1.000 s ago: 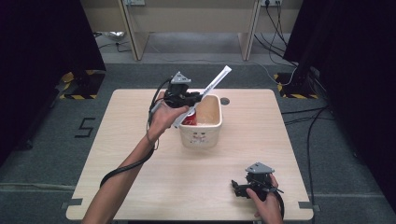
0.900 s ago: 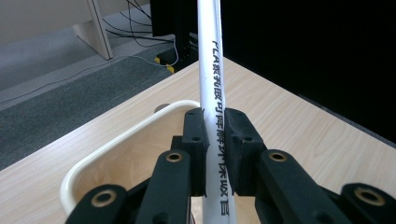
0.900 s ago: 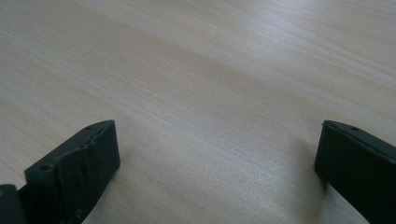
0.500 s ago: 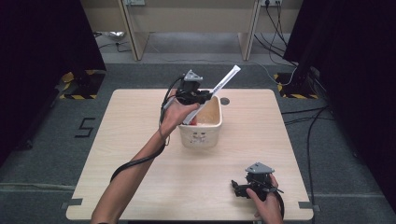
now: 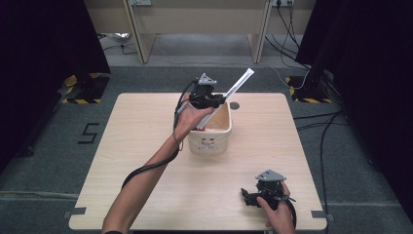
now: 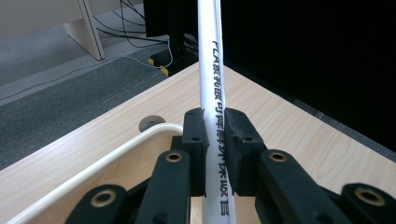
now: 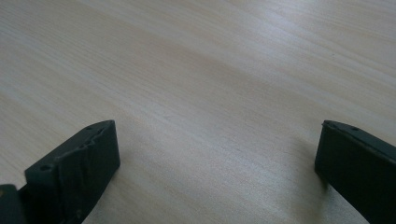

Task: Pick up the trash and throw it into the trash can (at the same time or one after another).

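A long white paper-wrapped stick with black print slants up to the right above the cream bin. My left gripper is shut on its middle, held over the bin's far left rim. The stick's lower end dips into the bin. My right gripper rests low on the wooden table near the front right edge. Its jaws stand wide apart over bare wood, nothing between them.
A round cable hole lies in the tabletop just behind the bin. Black curtains flank both sides, and desk legs with cables stand on the grey floor beyond the table's far edge.
My left gripper has lifted the stick and carried it right and farther back over the bin. The right gripper has stayed where it was.
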A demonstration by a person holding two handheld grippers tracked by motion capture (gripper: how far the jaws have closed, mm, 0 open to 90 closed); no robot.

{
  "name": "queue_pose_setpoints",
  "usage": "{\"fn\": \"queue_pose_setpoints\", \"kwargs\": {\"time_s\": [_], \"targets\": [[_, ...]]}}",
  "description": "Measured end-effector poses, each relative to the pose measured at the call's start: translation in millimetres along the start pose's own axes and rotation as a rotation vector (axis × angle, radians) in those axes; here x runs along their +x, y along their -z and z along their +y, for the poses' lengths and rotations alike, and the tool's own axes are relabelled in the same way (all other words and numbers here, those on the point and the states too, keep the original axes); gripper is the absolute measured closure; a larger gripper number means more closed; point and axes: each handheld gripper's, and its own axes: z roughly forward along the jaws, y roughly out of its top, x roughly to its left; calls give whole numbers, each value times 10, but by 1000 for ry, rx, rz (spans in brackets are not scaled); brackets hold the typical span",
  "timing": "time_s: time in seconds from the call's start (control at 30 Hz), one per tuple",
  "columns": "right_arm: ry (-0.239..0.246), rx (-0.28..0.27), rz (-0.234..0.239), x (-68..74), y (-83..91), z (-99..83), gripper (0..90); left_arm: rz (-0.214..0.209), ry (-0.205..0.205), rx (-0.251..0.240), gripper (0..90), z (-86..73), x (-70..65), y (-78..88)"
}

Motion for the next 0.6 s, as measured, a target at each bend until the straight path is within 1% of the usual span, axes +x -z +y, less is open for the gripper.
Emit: {"fn": "queue_pose_setpoints", "kwargs": {"time_s": [0.23,0.6], "targets": [[1,0,0,0,0,0,3,1,-3,-2,787,-1,0,-80],[5,0,1,-2,1,0,3,19,1,19,787,-33,30,-170]]}}
